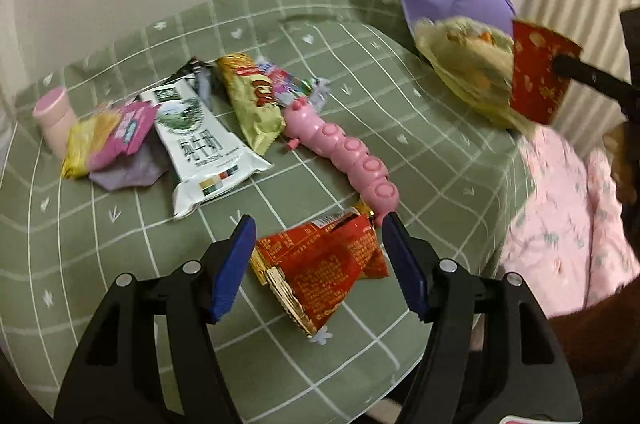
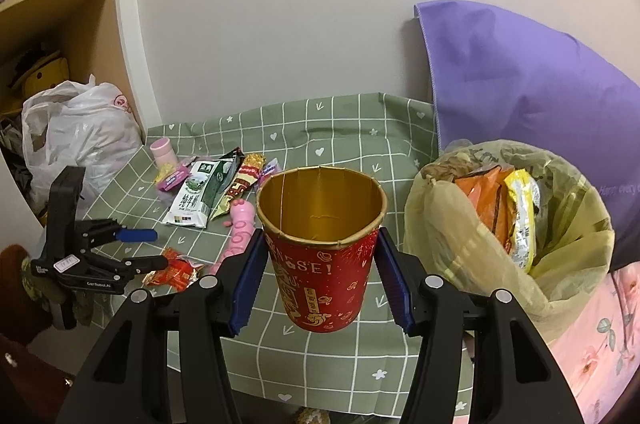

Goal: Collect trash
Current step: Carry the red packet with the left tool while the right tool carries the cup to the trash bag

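The right gripper (image 2: 320, 276) clamps a red cup (image 2: 322, 256) upright, beside the bin bag (image 2: 460, 244). The left gripper (image 1: 318, 264), jaws apart, straddles a red wrapper (image 1: 324, 272) lying on the green cloth (image 1: 420, 111).

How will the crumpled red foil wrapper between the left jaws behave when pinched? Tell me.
The crumpled red foil wrapper looks thin and creased, so it will probably flatten floppily. It seems empty, likely very light. Its glossy surface may slip against the left gripper.

A pink caterpillar toy (image 1: 344, 151) lies on the green checked cloth (image 1: 400, 95).
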